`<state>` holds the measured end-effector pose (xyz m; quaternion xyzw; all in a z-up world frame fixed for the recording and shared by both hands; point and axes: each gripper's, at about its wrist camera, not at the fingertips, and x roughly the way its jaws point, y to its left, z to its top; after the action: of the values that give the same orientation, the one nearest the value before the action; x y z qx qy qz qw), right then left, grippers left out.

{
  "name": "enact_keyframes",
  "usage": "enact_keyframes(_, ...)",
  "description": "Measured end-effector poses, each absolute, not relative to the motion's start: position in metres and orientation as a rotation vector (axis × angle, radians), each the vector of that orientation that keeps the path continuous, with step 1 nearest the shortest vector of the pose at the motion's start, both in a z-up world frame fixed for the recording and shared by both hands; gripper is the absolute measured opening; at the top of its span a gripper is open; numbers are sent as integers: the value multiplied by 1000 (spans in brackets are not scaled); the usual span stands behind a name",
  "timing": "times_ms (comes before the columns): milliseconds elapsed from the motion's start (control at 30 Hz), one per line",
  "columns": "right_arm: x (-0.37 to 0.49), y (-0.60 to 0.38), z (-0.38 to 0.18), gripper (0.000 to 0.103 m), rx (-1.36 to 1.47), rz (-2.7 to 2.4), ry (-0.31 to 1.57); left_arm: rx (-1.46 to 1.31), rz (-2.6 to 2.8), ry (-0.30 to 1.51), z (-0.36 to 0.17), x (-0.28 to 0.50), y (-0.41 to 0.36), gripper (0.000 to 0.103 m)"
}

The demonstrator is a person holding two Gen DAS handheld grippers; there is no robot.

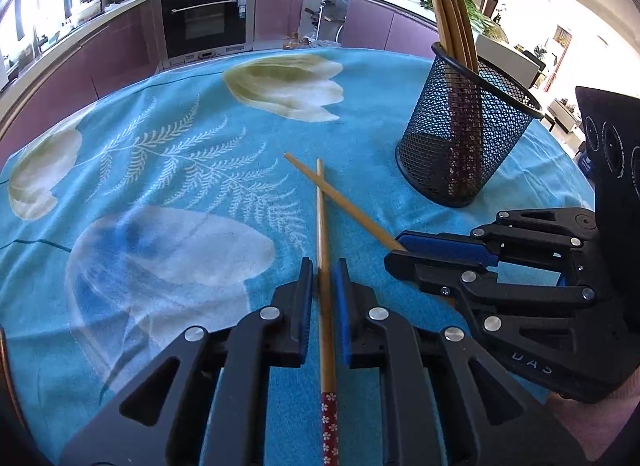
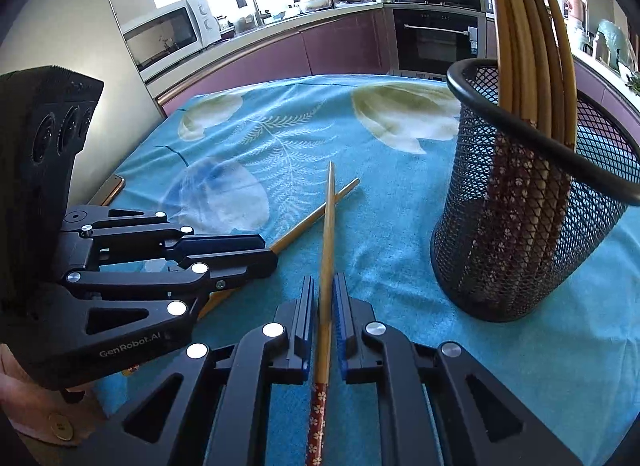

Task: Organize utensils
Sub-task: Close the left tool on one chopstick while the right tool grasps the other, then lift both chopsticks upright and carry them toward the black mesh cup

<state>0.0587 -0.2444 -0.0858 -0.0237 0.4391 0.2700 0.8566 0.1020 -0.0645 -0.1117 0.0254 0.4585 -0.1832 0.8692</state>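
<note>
**Both claws clamped on one chopstick each, mesh holder at right.**

Left wrist view, left to right: the left claw (image 1: 323, 286), bottom centre, is closed on a bamboo chopstick (image 1: 321, 225) whose red floral end points toward the camera. Its tip crosses the second chopstick (image 1: 344, 203), which the right claw (image 1: 396, 252) grips at lower right. The black mesh holder (image 1: 468, 137) stands on the blue floral tabletop (image 1: 180, 137) at upper right, already containing several chopsticks. Right wrist view: the left claw (image 2: 272, 252) sits at centre left, the right claw (image 2: 324, 306) at bottom centre, the holder (image 2: 532, 201) at right. Step in hand, by judgement: pickup complete, transfer pending. The next move calls for lifting each chopstick, tipping it upright, and lowering it through the holder rim before releasing.
</note>
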Motion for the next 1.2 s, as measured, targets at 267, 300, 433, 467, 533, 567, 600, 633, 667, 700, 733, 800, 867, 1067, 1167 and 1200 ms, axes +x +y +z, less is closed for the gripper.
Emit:
enact_keyframes(267, 57, -255, -78, 6, -6, 567, 894, 45, -373, 952, -110, 103, -65, 8)
enact_keyframes(300, 57, -256, -76, 6, 0, 573, 888, 40, -372, 951, -110, 102, -65, 8)
enact_keyframes(433, 52, -260, -67, 6, 18, 590, 863, 26, -376, 936, -103, 99, -61, 8)
enact_keyframes(467, 51, -260, -64, 6, 20, 592, 856, 23, -377, 929, -101, 98, -60, 8)
enact_keyframes(533, 48, -262, -59, 6, 25, 599, 840, 15, -379, 915, -97, 96, -57, 8)
enact_keyframes(567, 47, -263, -56, 6, 29, 601, 832, 11, -380, 908, -94, 95, -56, 8)
enact_keyframes(600, 46, -264, -54, 6, 35, 603, 824, 7, -381, 900, -91, 93, -55, 8)
enact_keyframes(633, 45, -266, -51, 6, 41, 606, 815, 4, -382, 894, -89, 92, -53, 8)
enact_keyframes(667, 44, -267, -48, 6, 43, 607, 808, -1, -383, 888, -86, 91, -52, 8)
enact_keyframes(700, 43, -268, -46, 6, 47, 605, 799, -5, -384, 884, -84, 90, -51, 8)
enact_keyframes(733, 42, -270, -45, 6, 51, 605, 795, -10, -385, 878, -82, 89, -50, 7)
enact_keyframes(800, 41, -272, -42, 6, 57, 605, 789, -23, -388, 869, -77, 87, -46, 7)
enact_keyframes(867, 40, -275, -40, 6, 63, 603, 783, -31, -390, 860, -74, 85, -45, 7)
enact_keyframes(1067, 37, -280, -34, 6, 75, 597, 763, -48, -402, 833, -61, 80, -41, 7)
enact_keyframes(1167, 35, -282, -31, 6, 76, 596, 751, -56, -405, 822, -56, 77, -39, 7)
enact_keyframes(1200, 35, -283, -30, 6, 76, 595, 747, -59, -406, 816, -54, 76, -38, 7)
